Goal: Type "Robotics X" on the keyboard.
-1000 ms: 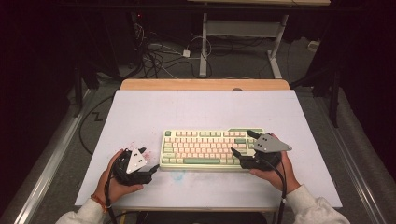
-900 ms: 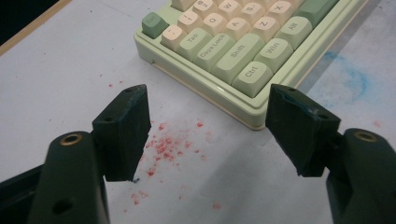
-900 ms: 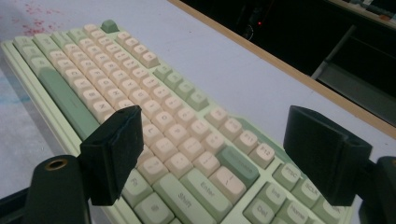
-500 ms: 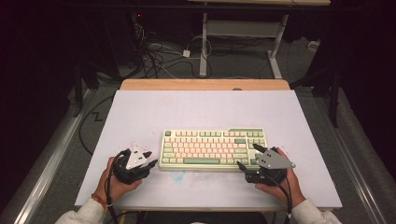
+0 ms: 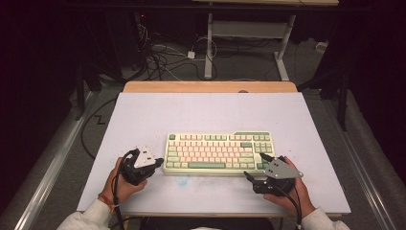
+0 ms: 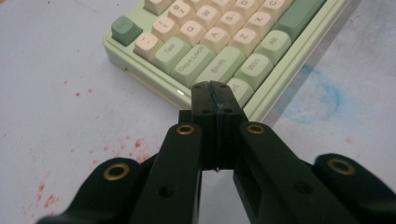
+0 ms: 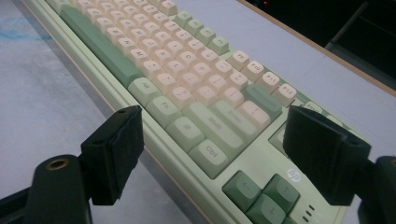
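Observation:
A green and cream keyboard (image 5: 218,152) lies in the middle of the white table (image 5: 210,115). My left gripper (image 5: 157,163) sits at the keyboard's left front corner, jaws shut with nothing between them; in the left gripper view its tips (image 6: 215,91) reach the corner by the Ctrl key of the keyboard (image 6: 219,42). My right gripper (image 5: 256,166) rests at the right front corner, open. In the right gripper view its pads (image 7: 116,149) stand wide on either side of the keyboard (image 7: 187,88) edge near the right Ctrl and arrow keys.
Red specks and a blue smudge (image 6: 322,93) mark the table surface. A wooden strip (image 5: 210,86) runs along the table's far edge. Beyond it are cables (image 5: 163,52) and a desk frame (image 5: 249,33) on the floor.
My right gripper has drawn back toward the table's front edge, off the keyboard's right end to its front corner. The left gripper has shifted slightly right toward the keyboard.

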